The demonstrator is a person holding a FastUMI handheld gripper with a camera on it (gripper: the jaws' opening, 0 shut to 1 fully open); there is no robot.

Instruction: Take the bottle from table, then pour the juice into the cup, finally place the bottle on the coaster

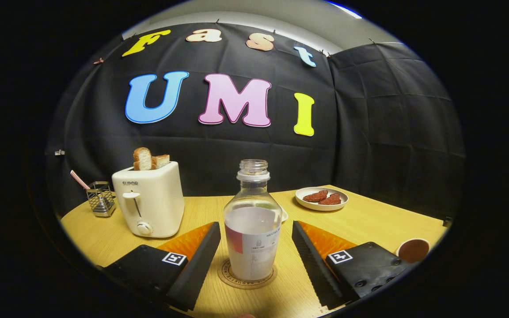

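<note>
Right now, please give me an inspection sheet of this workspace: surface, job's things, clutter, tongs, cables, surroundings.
Surface: wooden table, no spill seen.
Job's things: bottle, uncapped, stands upright on the coaster, between the tong fingers; it holds pale liquid to about the middle. Cup with dark contents stands beyond the right-hand finger at the table edge.
Clutter: toaster with bread slices sticking out; wire holder with a striped straw; plate with reddish food pieces.
Tongs: tongs open, fingers apart on either side of the bottle, not touching it.
Cables: nothing seen.
Surroundings: black cloth wall behind the table.
</note>
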